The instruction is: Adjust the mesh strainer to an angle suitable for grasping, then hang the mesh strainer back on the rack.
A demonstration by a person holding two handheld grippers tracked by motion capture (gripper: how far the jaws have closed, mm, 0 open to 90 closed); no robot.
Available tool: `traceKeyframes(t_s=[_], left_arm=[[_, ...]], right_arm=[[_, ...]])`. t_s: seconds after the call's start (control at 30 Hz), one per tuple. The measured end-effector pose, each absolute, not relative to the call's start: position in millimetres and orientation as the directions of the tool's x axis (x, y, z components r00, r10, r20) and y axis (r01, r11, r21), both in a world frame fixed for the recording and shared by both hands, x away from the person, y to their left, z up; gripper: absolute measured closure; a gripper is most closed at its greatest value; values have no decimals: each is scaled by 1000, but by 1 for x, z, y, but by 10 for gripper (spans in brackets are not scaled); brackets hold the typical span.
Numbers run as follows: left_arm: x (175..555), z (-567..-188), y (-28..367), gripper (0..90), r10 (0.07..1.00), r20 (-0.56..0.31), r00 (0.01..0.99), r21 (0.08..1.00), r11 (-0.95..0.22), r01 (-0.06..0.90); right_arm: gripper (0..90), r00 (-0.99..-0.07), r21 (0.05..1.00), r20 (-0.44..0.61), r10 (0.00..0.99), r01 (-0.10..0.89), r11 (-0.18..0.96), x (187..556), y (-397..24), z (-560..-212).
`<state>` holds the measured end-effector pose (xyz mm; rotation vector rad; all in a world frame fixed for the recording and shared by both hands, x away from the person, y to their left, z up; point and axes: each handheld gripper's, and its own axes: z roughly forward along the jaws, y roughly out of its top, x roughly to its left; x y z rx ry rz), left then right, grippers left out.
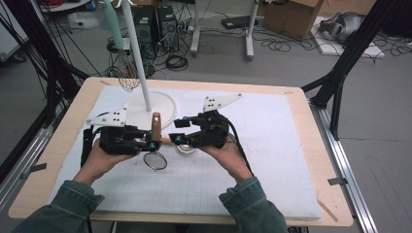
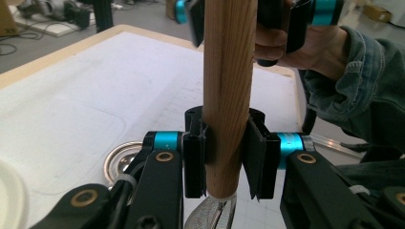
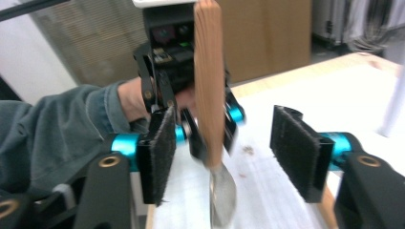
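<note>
Here, above a white mat (image 1: 272, 160) on a wooden table (image 1: 311, 145), a person holds a small strainer by its wooden handle (image 1: 156, 127), pinched in the left gripper (image 1: 151, 142). In the left gripper view its two black jaws are closed flat against the sides of the handle (image 2: 228, 95), low down near the pale band where wood meets metal, and the handle stands close to upright, tipped only a little. The round mesh bowl (image 1: 155, 160) hangs below the jaws, just above the mat or on it; which cannot be told.

The right gripper (image 1: 180, 132) faces it from the person's right, close by. Its jaws stand wide apart and hold nothing: in the right gripper view the rough black pads (image 3: 160, 152) flank the handle (image 3: 210, 81) with clear space on each side, and the handle lies a little beyond the pads, not yet between them. The free stretch of handle is the part above the left jaws, so any grasp by the right gripper would probably have to come in above them, across the handle's length.

A second small metal strainer (image 1: 185, 148) lies on the mat under the right gripper. A white stand (image 1: 145, 104) with a round base rises behind the left gripper, a wire whisk (image 1: 127, 73) hanging beside its pole.
</note>
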<state>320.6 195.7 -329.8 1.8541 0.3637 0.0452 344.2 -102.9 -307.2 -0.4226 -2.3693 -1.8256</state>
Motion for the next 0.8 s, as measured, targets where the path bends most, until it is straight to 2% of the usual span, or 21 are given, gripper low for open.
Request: traceKeyframes(t_s=[0.2,0.8], left_arm=[[323,-322,203,717,295,-151,943,945,-236,225],[348,-283,224,717,352,-131,927,959,-192,208]], right_arm=[[305,-939,929,245,241,299,220,340,-135,-311],[273,-908,927,228,352,313,207,327,-191,-320]])
